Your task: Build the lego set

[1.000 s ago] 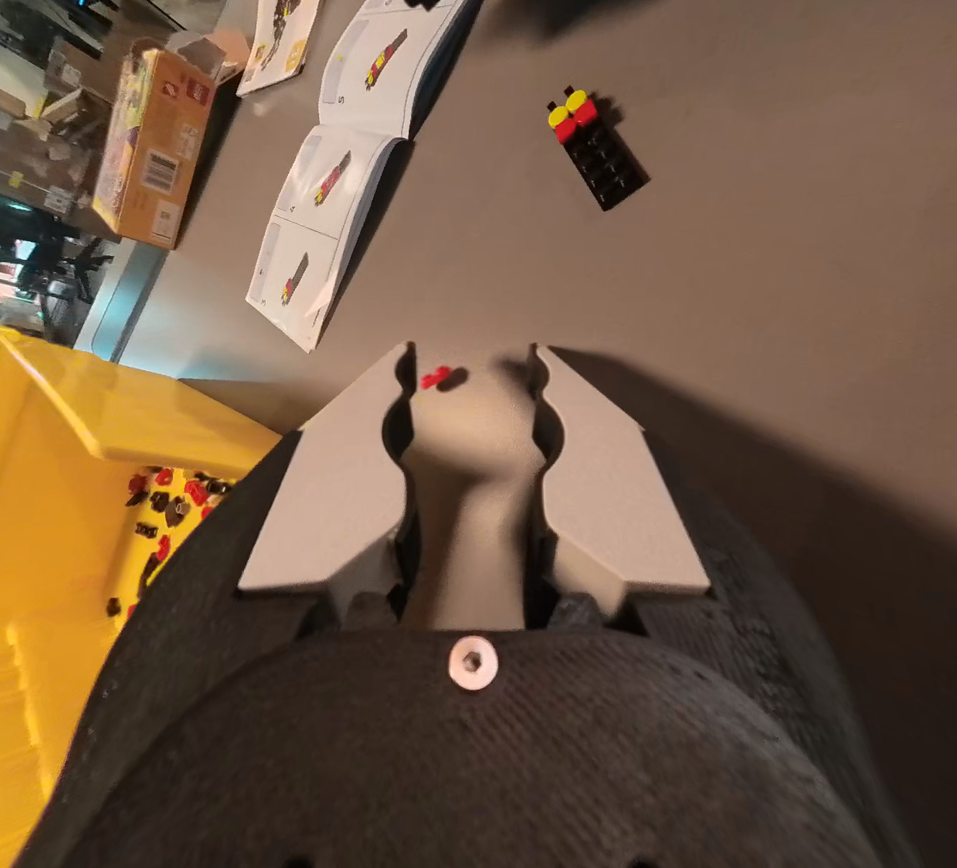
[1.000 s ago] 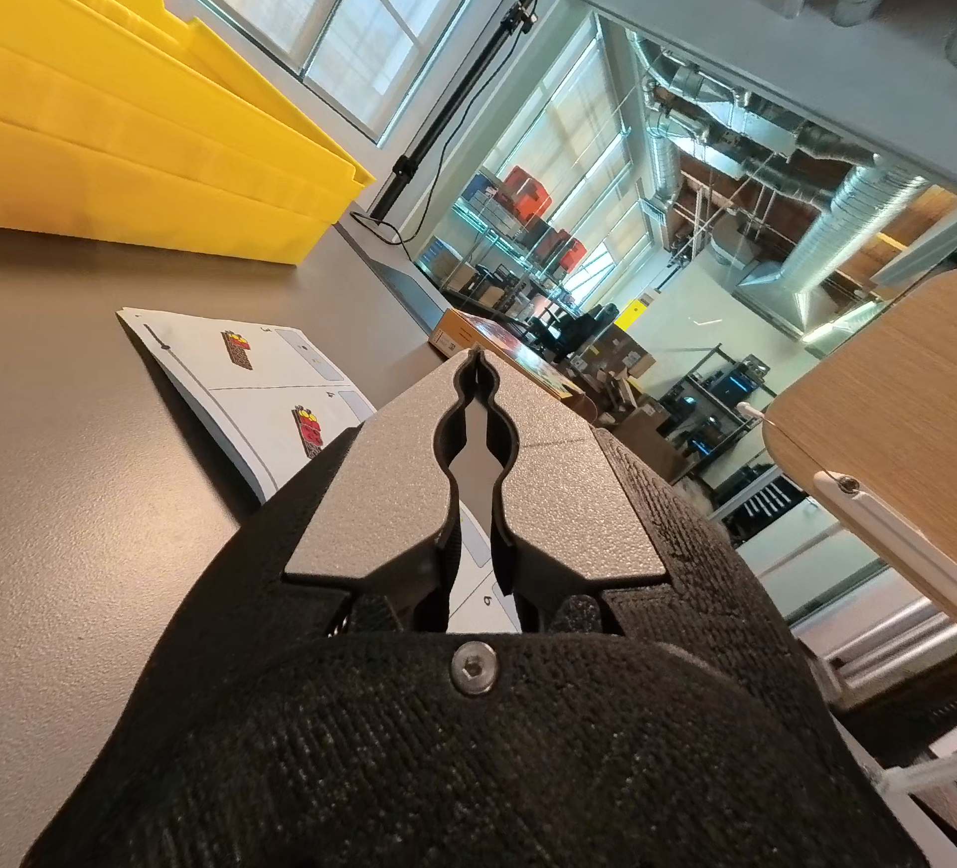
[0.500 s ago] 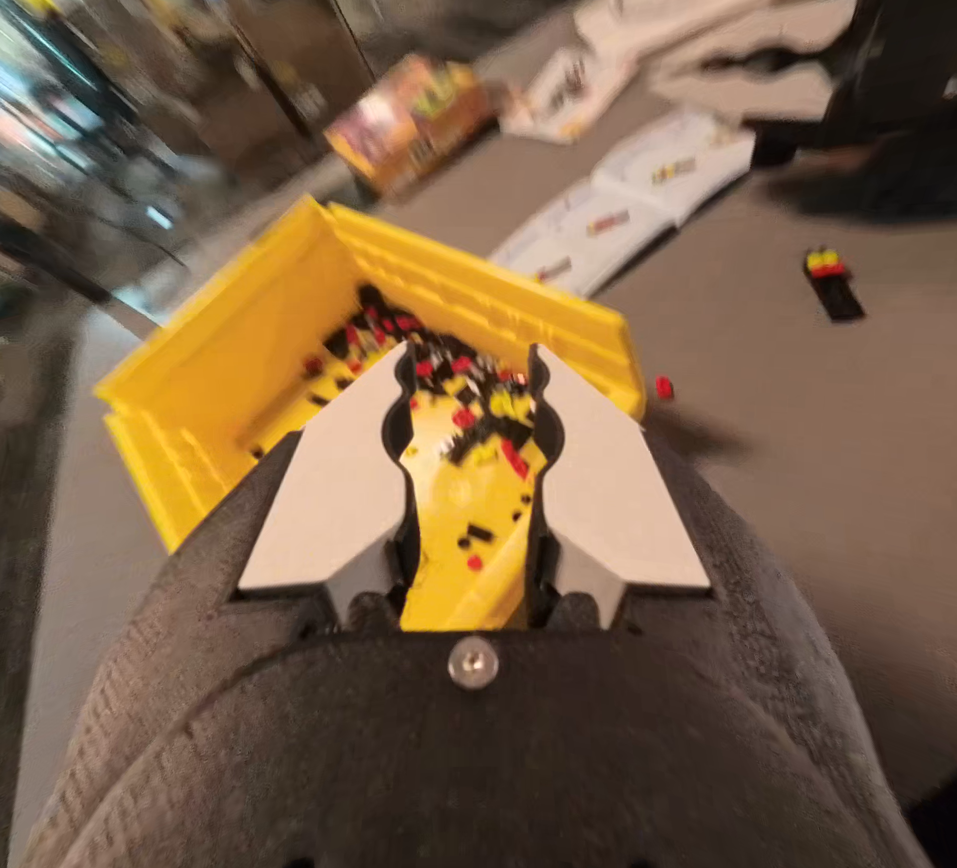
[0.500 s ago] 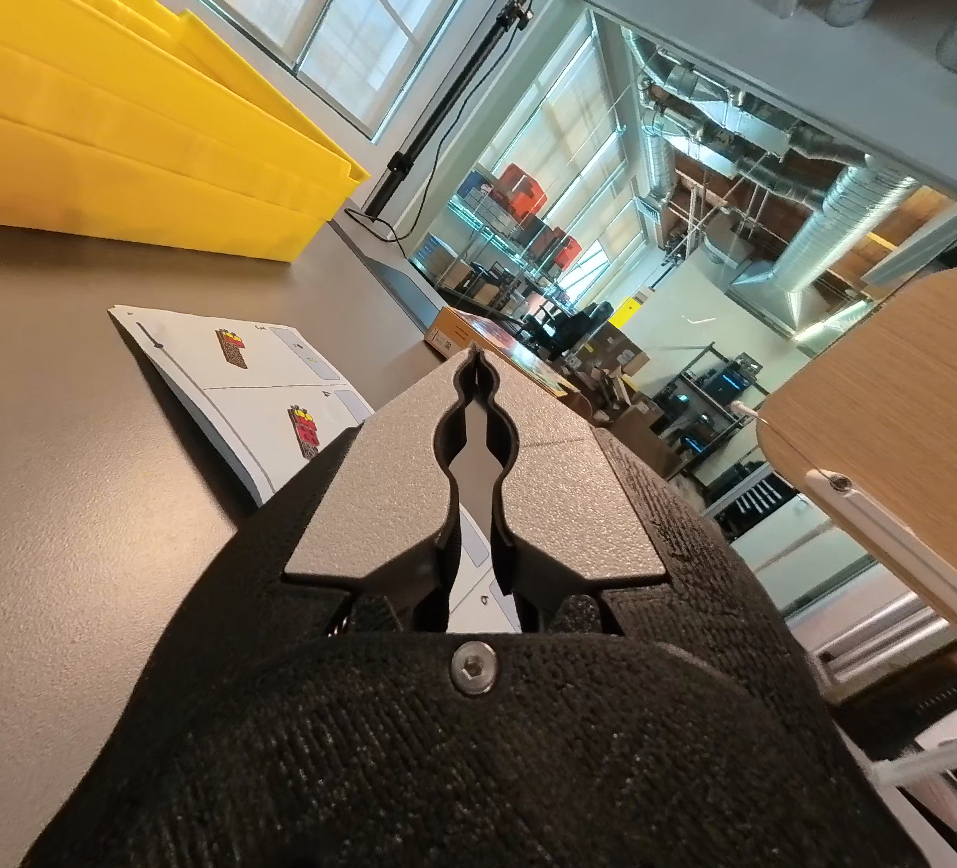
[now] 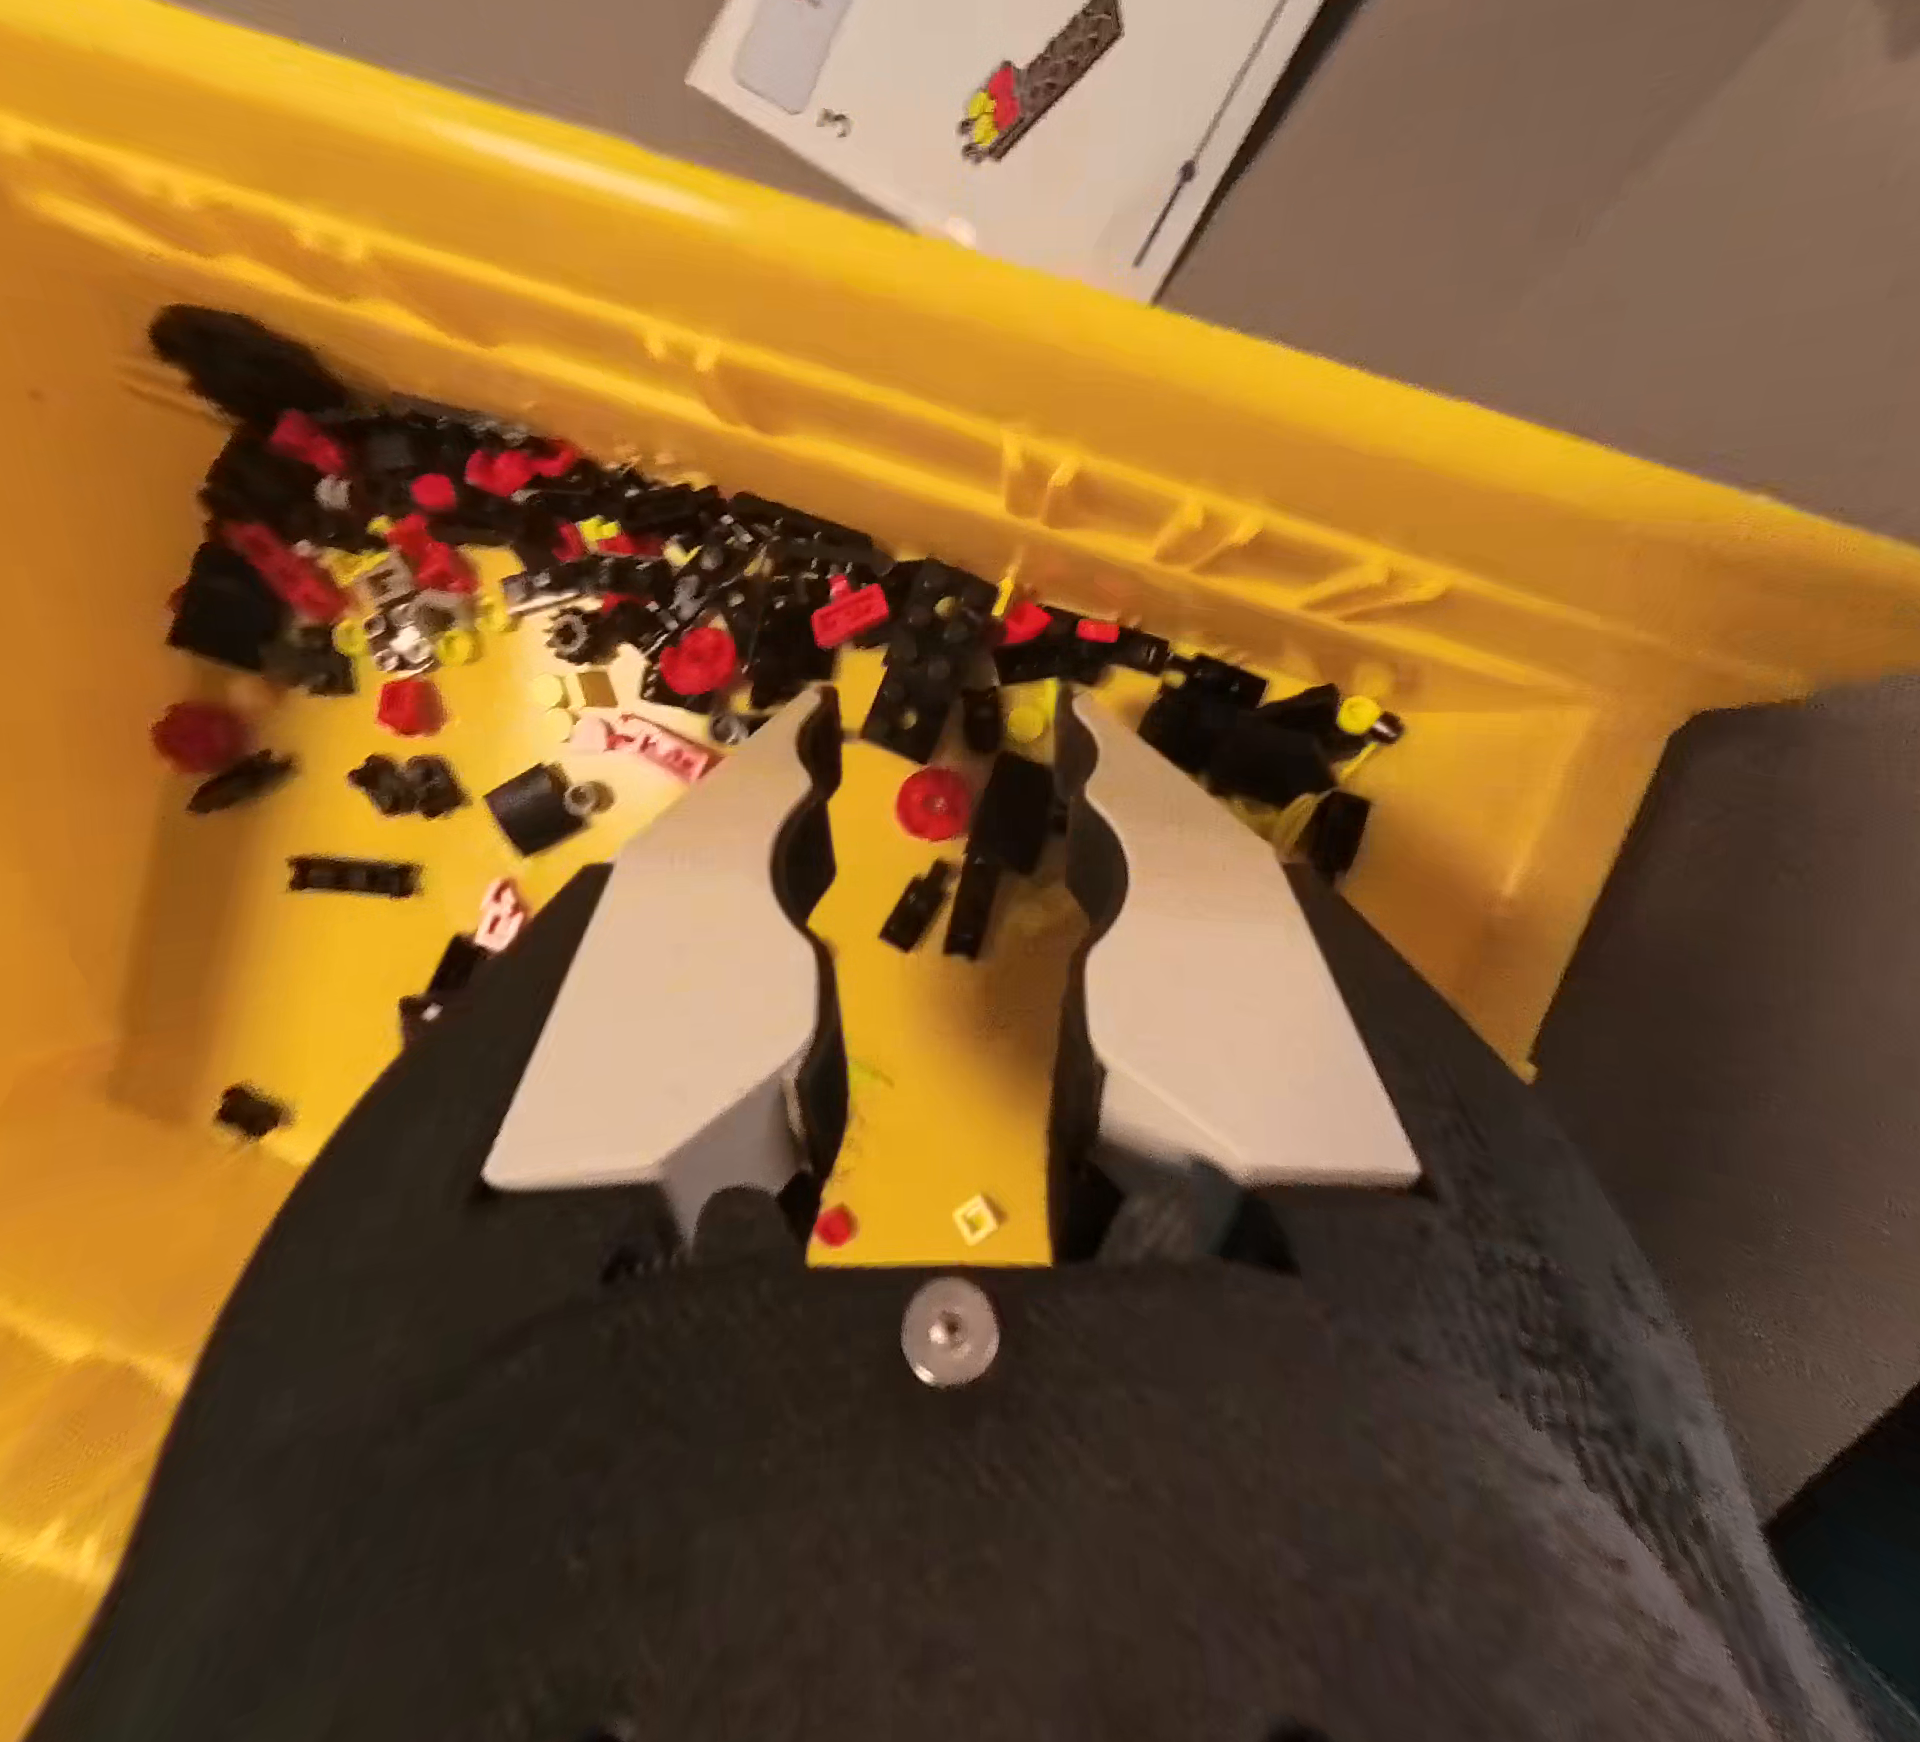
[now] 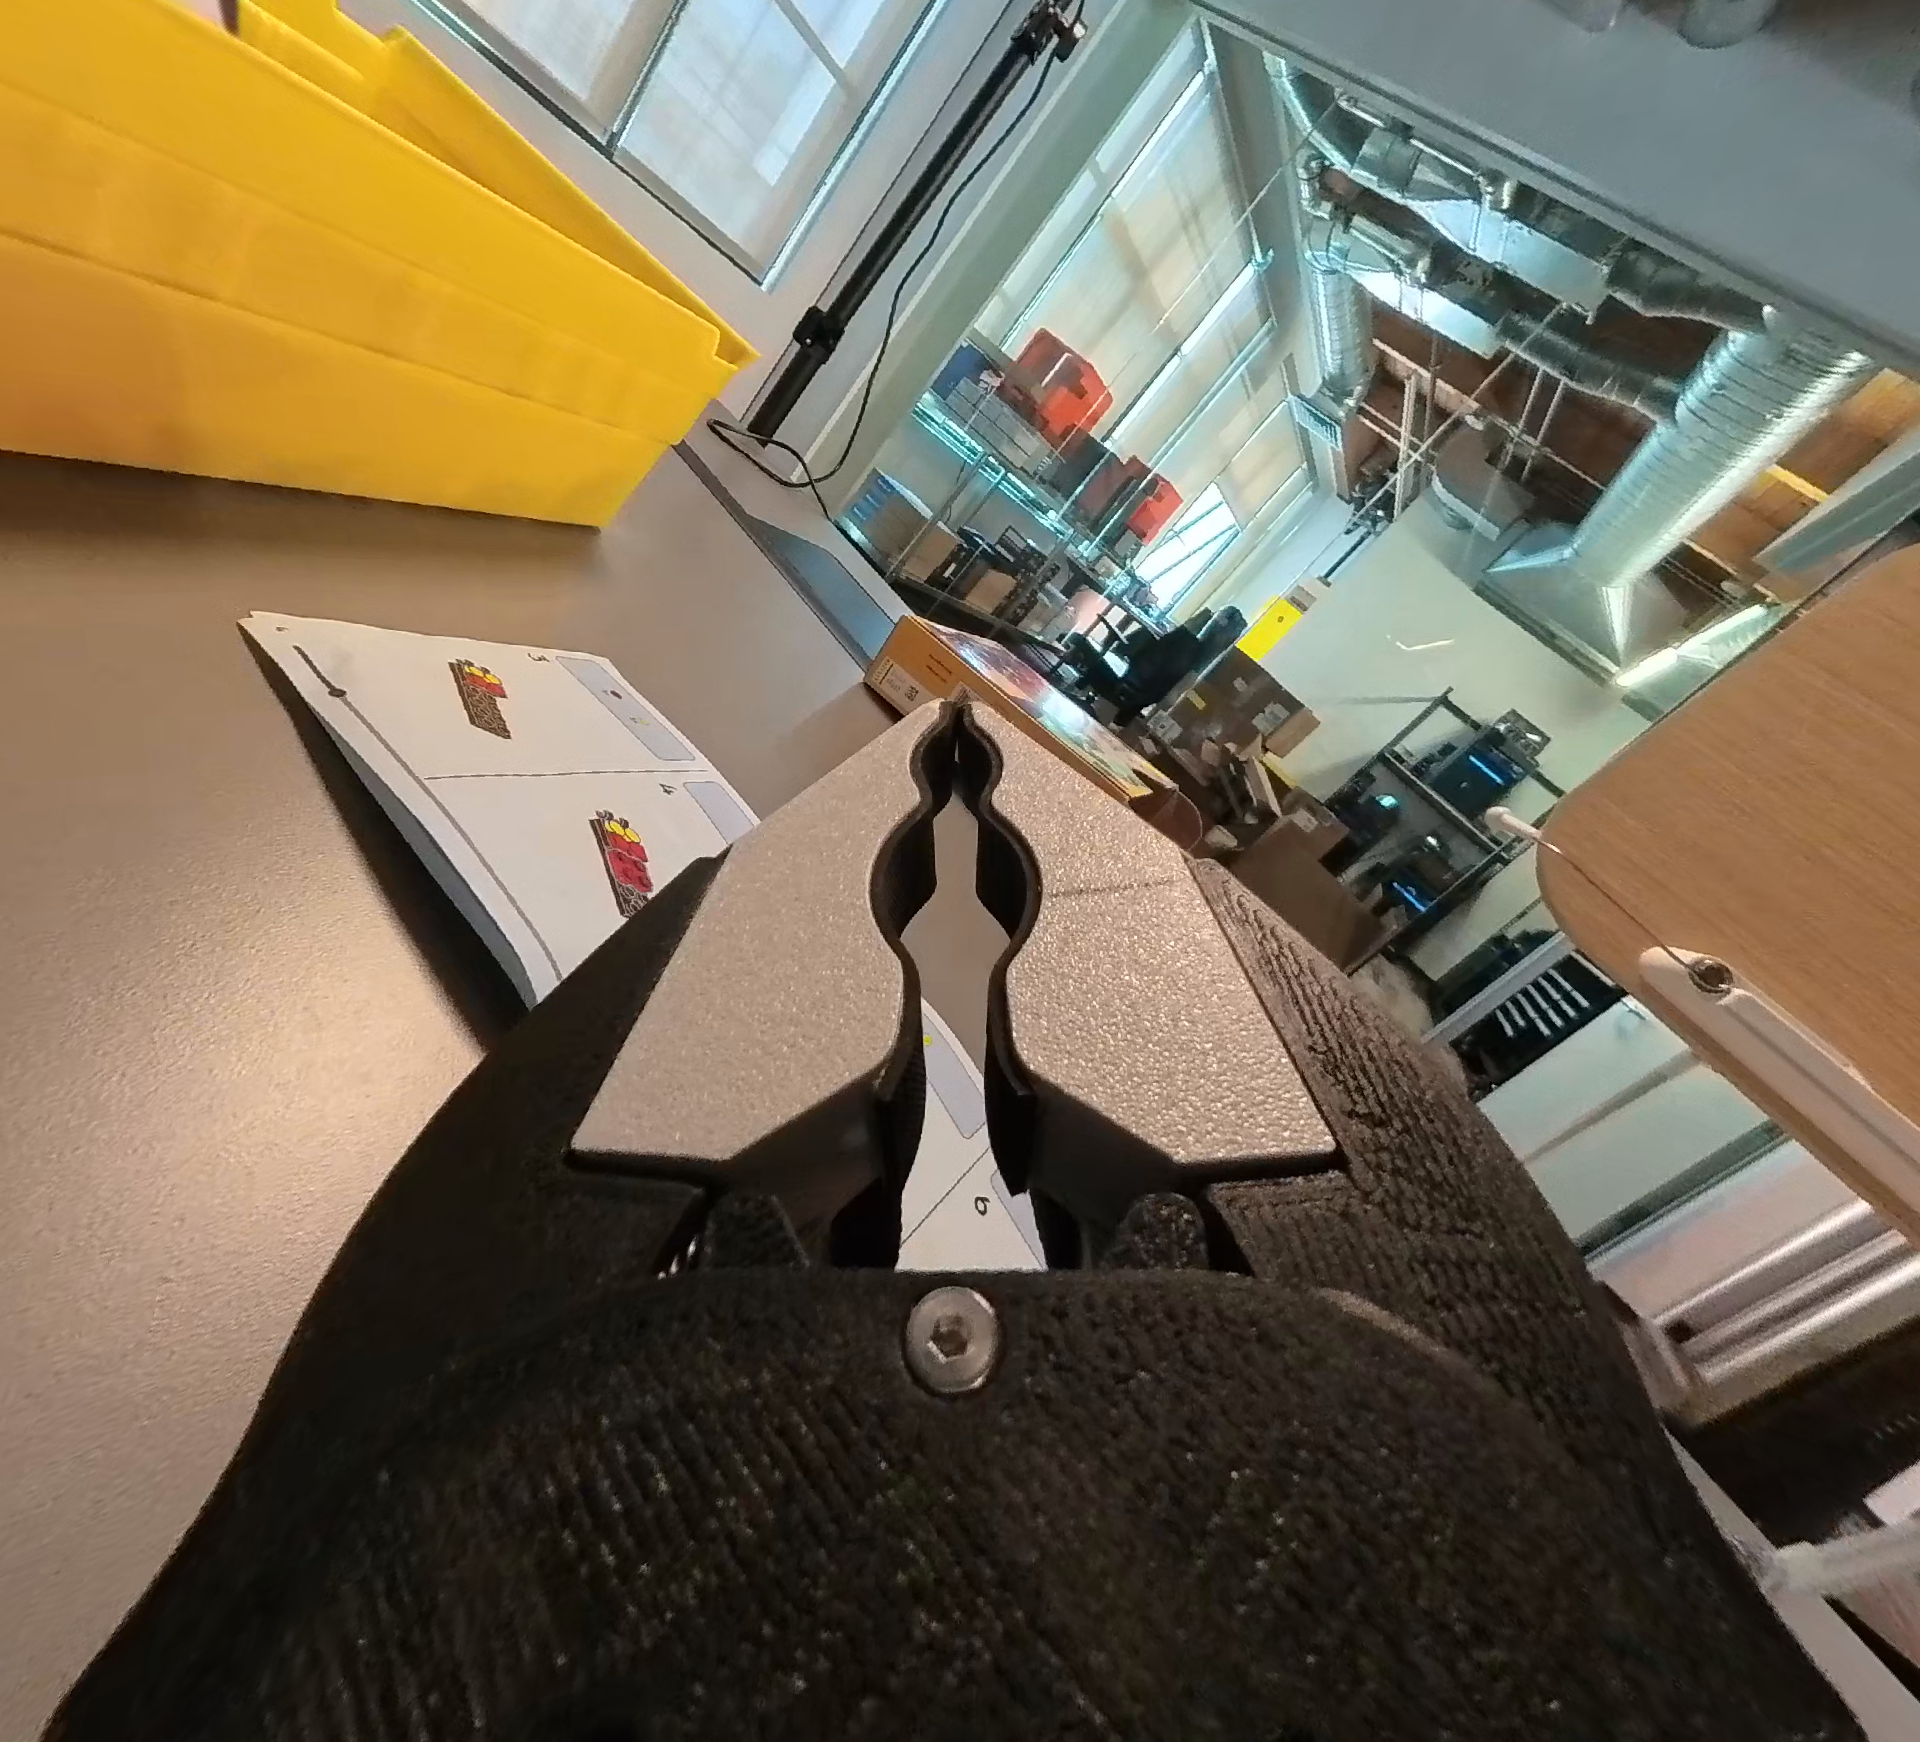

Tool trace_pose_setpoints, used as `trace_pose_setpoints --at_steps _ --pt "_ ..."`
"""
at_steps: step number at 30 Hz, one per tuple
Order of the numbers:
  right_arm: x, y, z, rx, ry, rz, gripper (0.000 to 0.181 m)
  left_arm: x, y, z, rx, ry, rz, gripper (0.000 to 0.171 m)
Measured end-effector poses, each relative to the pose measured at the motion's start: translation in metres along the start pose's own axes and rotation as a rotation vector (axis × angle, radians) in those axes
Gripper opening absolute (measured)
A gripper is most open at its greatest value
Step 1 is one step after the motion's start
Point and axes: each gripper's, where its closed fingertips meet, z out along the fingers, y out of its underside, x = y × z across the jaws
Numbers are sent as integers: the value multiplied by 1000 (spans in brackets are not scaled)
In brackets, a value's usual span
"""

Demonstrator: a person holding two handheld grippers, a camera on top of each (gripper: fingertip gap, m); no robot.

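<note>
Yellow bin (image 5: 935,404) interior under left claw (image 5: 951,726) only.

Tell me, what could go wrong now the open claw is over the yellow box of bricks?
The bricks lie heaped against the box wall, so the open left claw might pinch several together, or the wrong one. The picture is blurry, perhaps from fast movement, so it might bump the wall. The right claw is shut and cannot help yet.

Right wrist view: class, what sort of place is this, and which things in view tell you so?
Probably a workshop or lab in an industrial building: bare silver ventilation ducts run overhead, metal storage shelving holds crates, and a grey worktable carries a yellow parts bin and instruction booklet.
</note>
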Motion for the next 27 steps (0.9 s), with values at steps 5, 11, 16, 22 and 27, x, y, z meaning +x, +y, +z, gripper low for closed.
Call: trace_pose_setpoints --at_steps 5,11,16,22,27 --pt "1 1 0 -1 0 10 0 0 -7 18 -14 57 -37 43" --pt "-1 1 0 -4 -8 8 0 -31 11 17 -144 -135 -31 31" --pt "-1 2 1 -7 -11 8 0 -80 27 -2 -228 -424 35 24" --pt "-1 2 1 -9 -11 5 0 -32 6 -10 -25 35 -79 19" --pt "-2 2 1 -8 -13 3 0 19 36 -24 -155 259 129 2"
